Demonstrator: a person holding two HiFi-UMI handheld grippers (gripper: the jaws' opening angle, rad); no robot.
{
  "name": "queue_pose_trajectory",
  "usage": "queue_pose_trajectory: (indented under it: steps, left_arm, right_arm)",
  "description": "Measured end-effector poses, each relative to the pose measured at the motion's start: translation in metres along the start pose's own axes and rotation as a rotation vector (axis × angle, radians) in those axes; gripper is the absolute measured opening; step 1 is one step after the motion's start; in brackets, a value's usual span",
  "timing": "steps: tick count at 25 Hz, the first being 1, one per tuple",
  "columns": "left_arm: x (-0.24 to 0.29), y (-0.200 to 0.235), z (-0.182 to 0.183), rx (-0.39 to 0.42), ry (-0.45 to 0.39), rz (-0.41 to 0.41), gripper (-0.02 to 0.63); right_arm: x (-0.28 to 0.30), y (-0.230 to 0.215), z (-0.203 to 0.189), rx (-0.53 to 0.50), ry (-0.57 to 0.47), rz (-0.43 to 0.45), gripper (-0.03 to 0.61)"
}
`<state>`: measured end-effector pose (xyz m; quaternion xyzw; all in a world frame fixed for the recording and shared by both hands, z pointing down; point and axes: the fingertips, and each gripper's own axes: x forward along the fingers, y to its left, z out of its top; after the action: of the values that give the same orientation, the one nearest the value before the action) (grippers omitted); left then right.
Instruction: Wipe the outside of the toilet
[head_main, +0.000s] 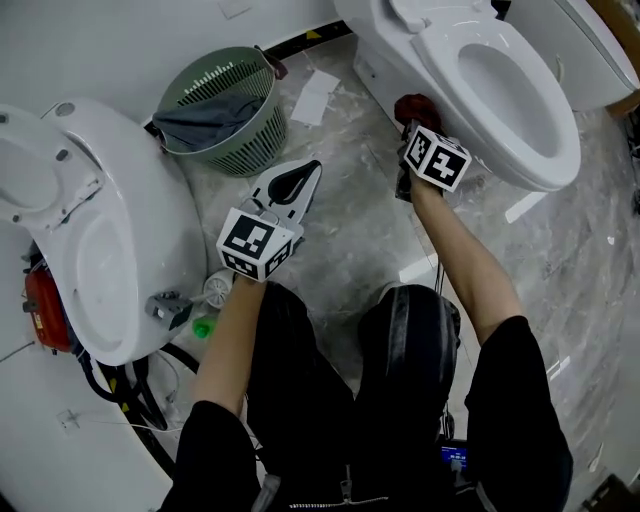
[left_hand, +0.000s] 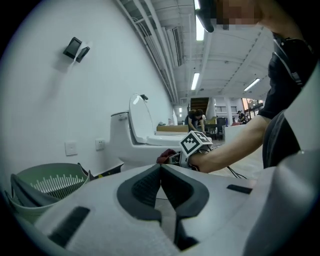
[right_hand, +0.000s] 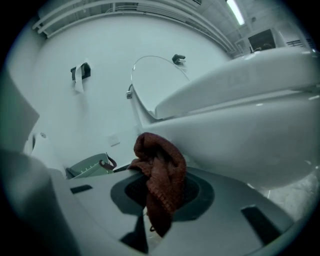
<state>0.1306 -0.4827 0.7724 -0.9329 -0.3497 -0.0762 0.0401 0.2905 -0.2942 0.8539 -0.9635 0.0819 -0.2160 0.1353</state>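
White ceramic toilet (head_main: 548, 160) stands at the upper right of the head view, lid raised, its bowl swelling out over the grey marbled floor tiles (head_main: 350, 230). The right gripper (head_main: 412, 122) reaches in low against the bowl's left flank, under the rim. Its jaws are clamped on a dark red knitted cloth (right_hand: 161, 176), which bunches above the pads and hangs down between them. In the right gripper view the cloth sits right at the curved outer wall of the bowl, though firm contact cannot be made out.

The left gripper (head_main: 308, 172) hovers over the floor, well apart from the toilet, its jaws closed tip to tip with nothing between them – the left gripper view shows the dark pads meeting at a seam. Just beyond it a pale green slotted plastic basket (head_main: 225, 110) with dark grey fabric draped inside stands by the wall. A second white ceramic fixture (head_main: 110, 240) fills the left edge of the head view.
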Motion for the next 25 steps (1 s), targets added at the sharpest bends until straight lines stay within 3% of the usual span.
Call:
queue_pose_trajectory:
  steps: [4, 11, 25]
  left_arm:
    - [-0.007, 0.010, -0.004, -0.003, 0.005, 0.017, 0.002]
    - [0.000, 0.005, -0.009, -0.010, 0.016, -0.015, 0.002]
    - [0.041, -0.039, -0.004, -0.011, -0.019, -0.160, 0.002]
  right_arm:
    - [0.009, -0.009, 0.002, 0.035, 0.006, -0.055, 0.078]
    - [0.005, -0.011, -0.002, 0.067, 0.000, -0.051, 0.080]
    - [-0.054, -0.051, -0.008, -0.038, -0.037, -0.012, 0.078]
